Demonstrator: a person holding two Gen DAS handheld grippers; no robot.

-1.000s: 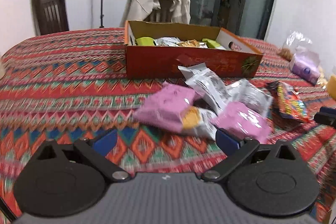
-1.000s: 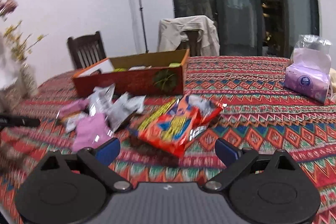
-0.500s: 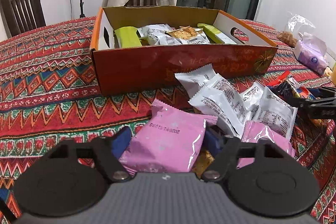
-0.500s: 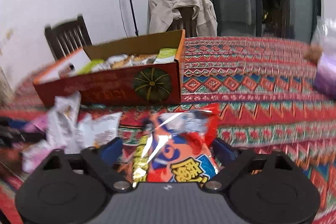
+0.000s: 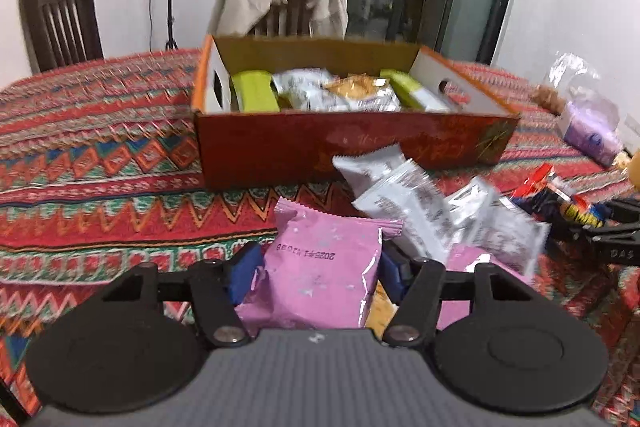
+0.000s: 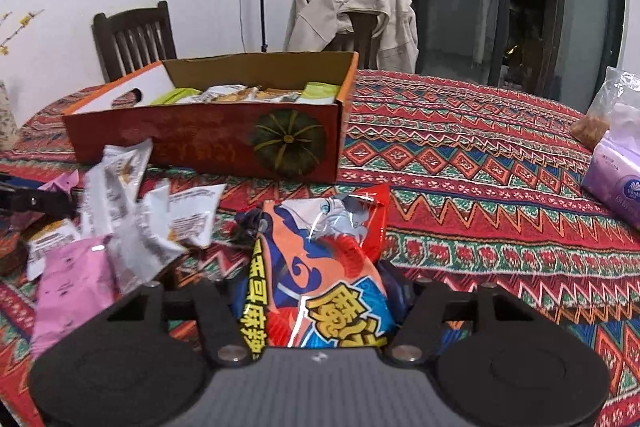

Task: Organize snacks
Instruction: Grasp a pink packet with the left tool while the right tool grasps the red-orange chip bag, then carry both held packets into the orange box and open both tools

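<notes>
Both units have advanced since a second ago, when each stood spread short of the snack pile. Left hand-held gripper now has its jaws closing on the pink packet, blue pads against both packet sides; the packet's near end is hidden under the gripper body. Right hand-held gripper has its jaws closing around the red-and-orange snack bag; its pads are mostly hidden behind the bag, though the bag bulges between them. Both packs lie on the patterned worktop. Just right of the pink packet sit blurred silver sachets, print unreadable, and a second pink packet, partly covered. Farther off stands the open cardboard box, already holding green and silver packs, its floor mostly hidden. At far right, a purple tissue pack is cut off by the frame edge.
</notes>
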